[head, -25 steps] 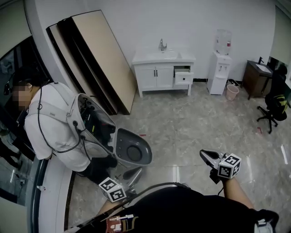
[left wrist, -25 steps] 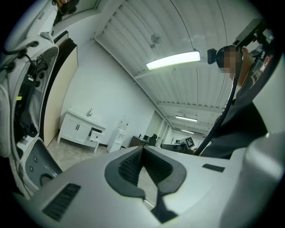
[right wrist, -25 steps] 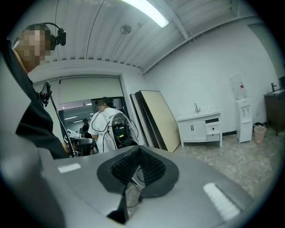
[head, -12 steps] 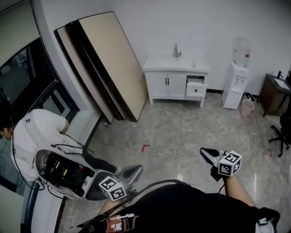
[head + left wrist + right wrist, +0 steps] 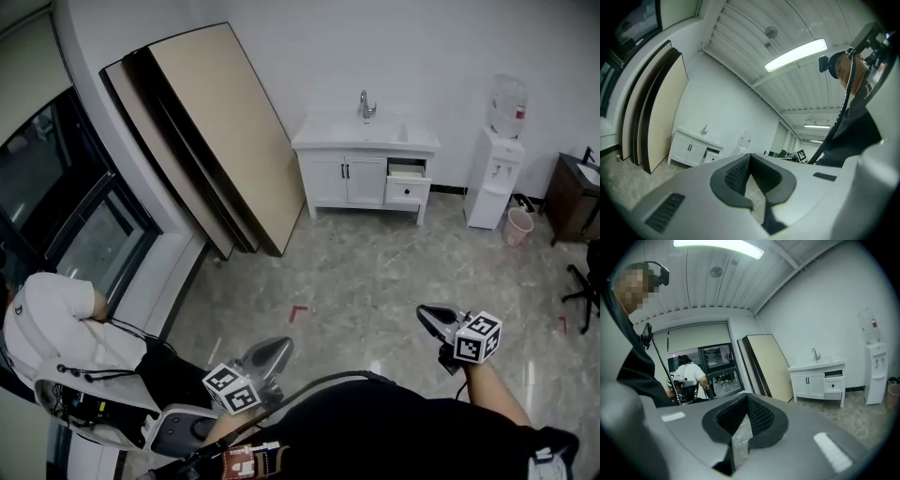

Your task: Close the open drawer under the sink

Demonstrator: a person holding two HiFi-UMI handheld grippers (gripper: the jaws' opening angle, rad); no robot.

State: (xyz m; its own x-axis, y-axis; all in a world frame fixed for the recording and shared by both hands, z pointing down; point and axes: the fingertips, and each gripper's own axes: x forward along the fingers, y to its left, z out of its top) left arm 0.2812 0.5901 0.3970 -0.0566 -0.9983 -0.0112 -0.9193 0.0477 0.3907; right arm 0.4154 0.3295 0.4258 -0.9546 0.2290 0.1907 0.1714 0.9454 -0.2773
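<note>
One drawer (image 5: 409, 191) stands pulled out at the right of the sink cabinet (image 5: 342, 178), well across the floor (image 5: 375, 272). Likely rigid, light, running on slides. Push flat on its front panel. Left gripper (image 5: 272, 352) and right gripper (image 5: 431, 319): jaws together, empty.

Beyond the closed right tool (image 5: 746, 394), the drawer (image 5: 833, 384) stands open.
</note>
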